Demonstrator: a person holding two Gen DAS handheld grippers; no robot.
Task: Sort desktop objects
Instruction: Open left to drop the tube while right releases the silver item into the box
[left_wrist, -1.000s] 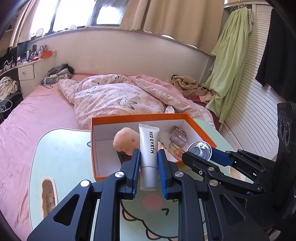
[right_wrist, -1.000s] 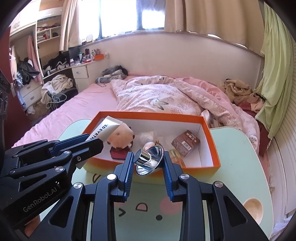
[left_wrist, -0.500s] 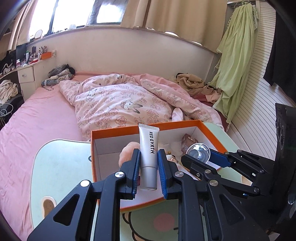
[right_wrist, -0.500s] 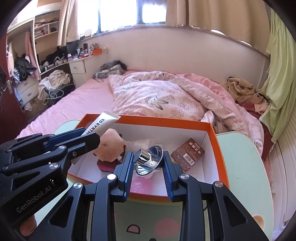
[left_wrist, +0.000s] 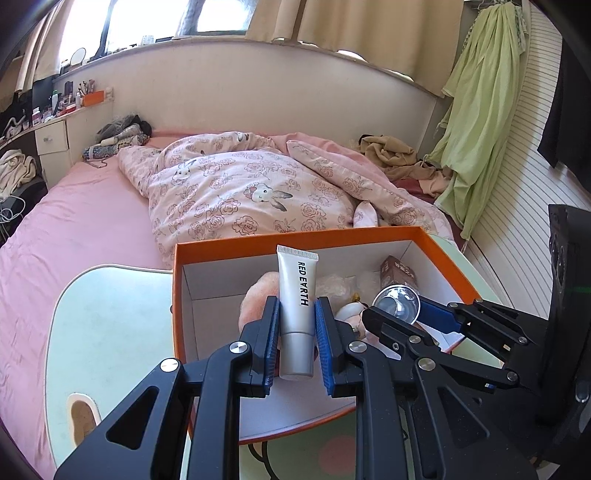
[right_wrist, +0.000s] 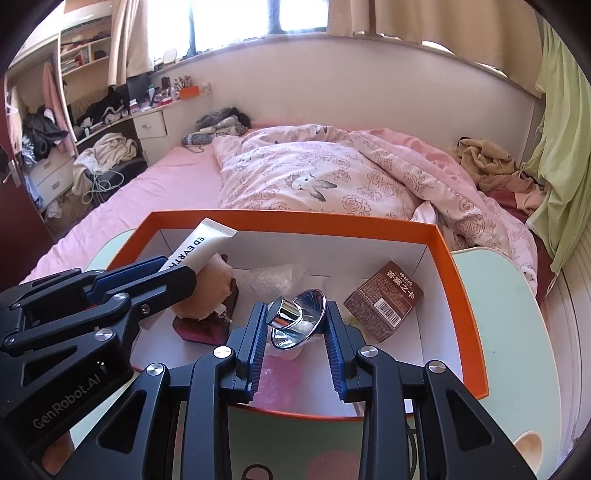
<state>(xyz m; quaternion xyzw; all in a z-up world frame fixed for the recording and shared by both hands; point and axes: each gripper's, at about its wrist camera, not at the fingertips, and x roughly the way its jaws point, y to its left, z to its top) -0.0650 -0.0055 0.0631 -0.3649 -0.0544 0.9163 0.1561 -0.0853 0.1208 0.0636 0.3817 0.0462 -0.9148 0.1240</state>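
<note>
An orange box (left_wrist: 295, 236) with white inside stands on the pale green table (left_wrist: 110, 317); it also shows in the right wrist view (right_wrist: 461, 288). My left gripper (left_wrist: 296, 317) is shut on a silver RED EARTH tube (left_wrist: 297, 291), held upright over the box's left part. My right gripper (right_wrist: 295, 325) is shut on a shiny metal reflector cup (right_wrist: 297, 321) over the box's middle. Inside lie a peach plush toy (right_wrist: 214, 288), a brown carton (right_wrist: 384, 299) and crumpled plastic wrap (right_wrist: 277, 277).
A bed with a pink floral duvet (right_wrist: 332, 177) lies just beyond the table. A black speaker (left_wrist: 569, 295) stands at the right. A green curtain (left_wrist: 484, 110) hangs by the slatted wall. The table has a cartoon face print (right_wrist: 325, 461).
Both grippers have moved forward, from in front of the box to over its inside, each still holding its object. The box now appears larger and closer.
</note>
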